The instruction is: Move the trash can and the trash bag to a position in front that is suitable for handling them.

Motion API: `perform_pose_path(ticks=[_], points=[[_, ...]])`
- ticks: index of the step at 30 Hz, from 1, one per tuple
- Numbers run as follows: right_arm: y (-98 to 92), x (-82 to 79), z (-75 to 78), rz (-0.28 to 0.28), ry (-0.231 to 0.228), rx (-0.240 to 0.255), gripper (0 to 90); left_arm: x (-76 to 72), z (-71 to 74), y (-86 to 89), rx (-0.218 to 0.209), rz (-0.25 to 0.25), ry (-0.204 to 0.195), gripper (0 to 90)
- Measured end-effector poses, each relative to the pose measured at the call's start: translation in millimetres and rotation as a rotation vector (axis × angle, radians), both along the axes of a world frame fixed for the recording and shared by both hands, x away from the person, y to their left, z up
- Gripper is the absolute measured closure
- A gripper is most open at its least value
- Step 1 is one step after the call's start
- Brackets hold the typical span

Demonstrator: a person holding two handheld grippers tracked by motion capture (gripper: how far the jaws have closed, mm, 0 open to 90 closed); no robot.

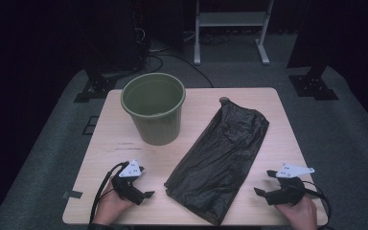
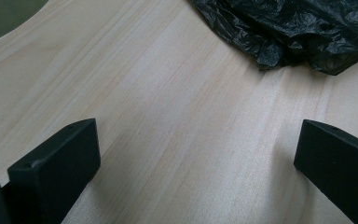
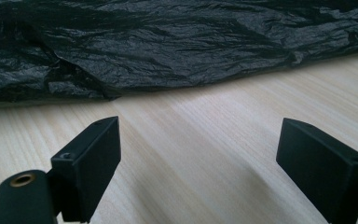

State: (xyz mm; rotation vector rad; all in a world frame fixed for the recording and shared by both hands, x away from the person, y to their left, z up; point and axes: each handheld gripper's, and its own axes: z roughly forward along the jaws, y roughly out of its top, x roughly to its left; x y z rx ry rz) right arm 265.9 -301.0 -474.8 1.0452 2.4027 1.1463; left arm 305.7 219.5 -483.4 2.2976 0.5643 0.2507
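Both tools released: left tool [image 1: 143, 190] and right tool [image 1: 264, 184] rest on the light wooden desk [image 1: 287, 139], flanking the flat crumpled black plastic bag [image 1: 220, 158] lying diagonally mid-desk. Round green plastic bin [image 1: 154, 109] sits far left. Risks: thin film slips or tears; pinching both layers keeps the mouth shut; the light bin tips.

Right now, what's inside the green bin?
The green bin looks empty: bare inner wall and bottom show. Its near inner wall is hidden by the rim, so anything there can't be seen.
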Motion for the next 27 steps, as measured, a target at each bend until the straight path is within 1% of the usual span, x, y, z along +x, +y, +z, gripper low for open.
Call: perform_pose_path(ticks=[2, 4, 5, 6, 8, 9, 10, 11, 12, 14, 16, 18, 19, 20, 21, 25, 27], points=[[1.4, 0.4, 0.8, 0.001, -0.001, -0.009, 12.2, 0.0, 0.0, 0.0, 0.0, 0.0, 0.0, 0.0], [7.2, 0.4, 4.3, 0.005, -0.005, 0.0, 12.2, -0.1, 0.0, 0.0, 0.0, 0.0, 0.0, 0.0], [7.2, 0.4, 4.3, 0.005, -0.005, 0.0, 12.2, 0.0, 0.0, 0.0, 0.0, 0.001, -0.001, 0.0], [12.7, 0.3, 7.3, 0.02, -0.01, 0.014, 12.2, -0.1, -0.1, 0.0, -0.001, 0.001, 0.0, 0.0], [16.2, 0.4, 8.8, 0.024, -0.01, 0.011, 12.2, -0.1, 0.0, 0.0, -0.001, 0.001, 0.0, 0.0], [23.2, 1.8, 11.5, 0.035, -0.012, 0.01, 12.2, -0.1, 0.0, 0.0, -0.001, 0.001, 0.0, 0.0], [23.2, 1.8, 11.5, 0.035, -0.012, 0.01, 12.2, -0.1, 0.0, 0.0, -0.001, 0.001, 0.0, 0.0], [29.9, 4.3, 13.9, 0.042, -0.014, 0.002, 12.2, 0.0, 0.0, 0.0, 0.0, 0.0, -0.001, 0.0], [29.9, 4.3, 13.9, 0.042, -0.014, 0.002, 12.2, 0.0, 0.0, 0.0, 0.0, 0.0, -0.001, 0.0], [36.5, 7.1, 14.9, 0.052, -0.007, 0.007, 12.2, 0.0, 0.0, 0.0, 0.0, 0.0, 0.0, 0.0], [42.9, 9.1, 15.5, 0.061, -0.008, -0.007, 12.2, 0.0, 0.0, 0.0, 0.0, 0.0, -0.001, 0.0], [50.9, 11.6, 14.8, 0.079, -0.001, -0.004, 12.7, 0.0, 0.0, 0.0, 0.0, 0.001, -0.001, 0.0], [53.8, 12.4, 14.1, 0.083, 0.001, -0.017, 12.7, -0.1, 0.0, 0.0, 0.0, 0.001, 0.0, 0.0], [53.8, 12.4, 14.1, 0.083, 0.001, -0.017, 12.7, -0.1, 0.0, 0.0, 0.0, 0.001, 0.0, 0.0], [59.3, 14.0, 12.2, 0.094, 0.005, -0.029, 12.7, -0.1, 0.0, 0.0, -0.001, 0.001, 0.0, 0.0], [65.7, 15.8, 9.2, 0.111, 0.011, -0.031, 17.3, -0.1, 0.0, 0.0, -0.001, 0.001, 0.0, 0.0], [68.3, 18.8, 5.1, 0.114, 0.017, -0.038, 23.7, -0.1, 0.0, 0.0, 0.0, 0.001, 0.0, 0.0]])
